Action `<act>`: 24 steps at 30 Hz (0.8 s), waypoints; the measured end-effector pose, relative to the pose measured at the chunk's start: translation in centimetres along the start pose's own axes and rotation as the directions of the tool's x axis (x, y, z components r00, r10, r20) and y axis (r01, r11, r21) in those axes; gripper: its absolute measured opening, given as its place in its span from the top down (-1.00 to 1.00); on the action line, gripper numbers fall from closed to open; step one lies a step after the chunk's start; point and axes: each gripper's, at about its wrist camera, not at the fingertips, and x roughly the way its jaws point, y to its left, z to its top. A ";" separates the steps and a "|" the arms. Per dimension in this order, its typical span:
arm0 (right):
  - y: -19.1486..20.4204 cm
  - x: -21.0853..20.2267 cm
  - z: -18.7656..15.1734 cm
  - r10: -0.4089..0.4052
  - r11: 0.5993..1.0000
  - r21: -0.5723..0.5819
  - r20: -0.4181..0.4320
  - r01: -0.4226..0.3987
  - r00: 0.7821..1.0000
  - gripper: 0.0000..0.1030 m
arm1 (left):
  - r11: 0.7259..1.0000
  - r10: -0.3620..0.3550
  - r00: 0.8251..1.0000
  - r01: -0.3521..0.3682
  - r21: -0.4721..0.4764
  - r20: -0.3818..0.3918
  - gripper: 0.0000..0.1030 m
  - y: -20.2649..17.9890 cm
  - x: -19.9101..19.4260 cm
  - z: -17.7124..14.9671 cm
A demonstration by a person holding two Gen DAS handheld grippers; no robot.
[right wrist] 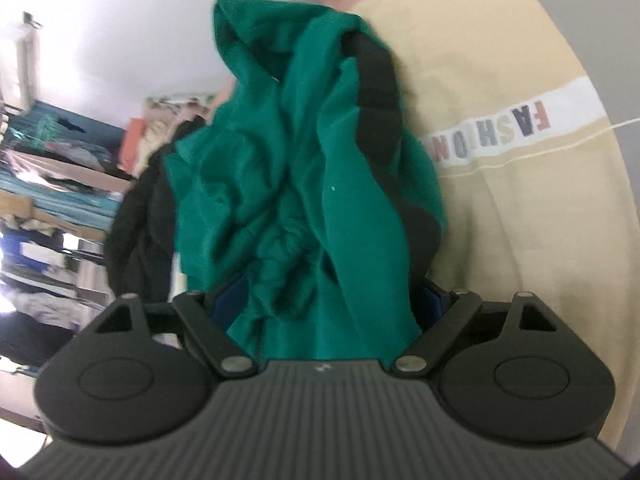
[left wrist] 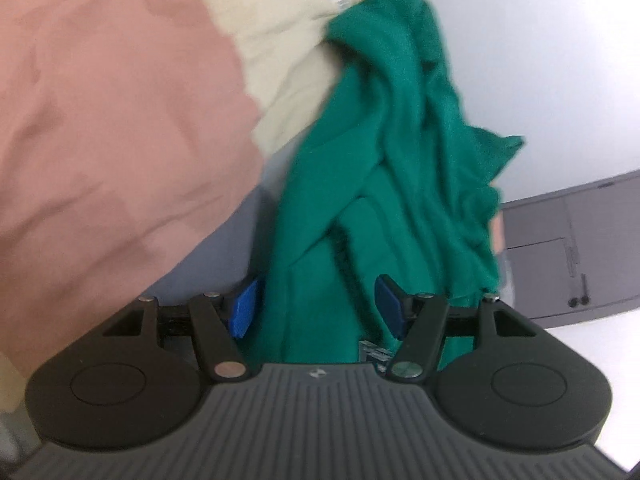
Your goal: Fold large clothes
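1. Green garment (left wrist: 384, 168) hangs bunched, its long axis running straight away from both grippers.
2. Left gripper (left wrist: 316, 308): fingers spread, cloth between, not pinched.
3. Right gripper (right wrist: 320, 304): fingers wide, garment bundled between them, grip uncertain.

Crumpled green fabric garment (left wrist: 384, 168) filled the gap between the blue pads of the left claw (left wrist: 316, 312), leaving no clear way straight ahead. To its left a broad pink cloth (left wrist: 108, 120) and a cream ribbed cloth (left wrist: 280, 56) closed that side; only a narrow bluish strip lay bare between pink and green. To the right, plain pale surface (left wrist: 560, 80) stood open. At the right claw (right wrist: 324, 304) the same green bundle crowded the jaws, a beige lettered garment (right wrist: 520, 200) walled the right side, and black fabric (right wrist: 136, 224) hung on the left.
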 end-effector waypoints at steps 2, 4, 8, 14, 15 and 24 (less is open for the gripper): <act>-0.2 0.5 0.0 -0.113 0.994 0.006 -0.003 0.113 0.994 -0.64 | 1.000 0.012 1.000 -0.012 0.004 -0.015 -0.31 0.0 0.2 -0.1; -0.3 0.9 0.2 -0.160 0.987 0.012 0.006 0.160 0.987 -0.64 | 1.000 0.015 1.000 -0.015 0.025 -0.015 -0.32 -0.5 0.2 -0.3; 0.4 1.3 0.0 -0.159 0.987 -0.012 -0.016 0.159 0.987 -0.66 | 0.995 -0.089 0.996 0.090 0.034 -0.033 -0.34 -1.0 0.2 -0.8; 0.8 1.1 -0.1 0.044 0.998 -0.049 -0.046 -0.047 0.998 -0.67 | 0.999 -0.012 0.996 0.015 0.041 -0.085 -0.34 -1.3 1.4 -0.9; 1.1 1.2 -0.2 0.055 0.996 -0.064 -0.052 -0.058 0.997 -0.67 | 0.999 -0.002 0.996 0.007 0.049 -0.088 -0.35 -1.3 1.6 -0.9; 1.2 4.1 -0.5 -0.219 0.969 -0.139 -0.097 0.204 0.971 -0.17 | 0.994 -0.015 0.995 0.026 0.110 -0.099 -0.36 -2.3 2.1 -1.2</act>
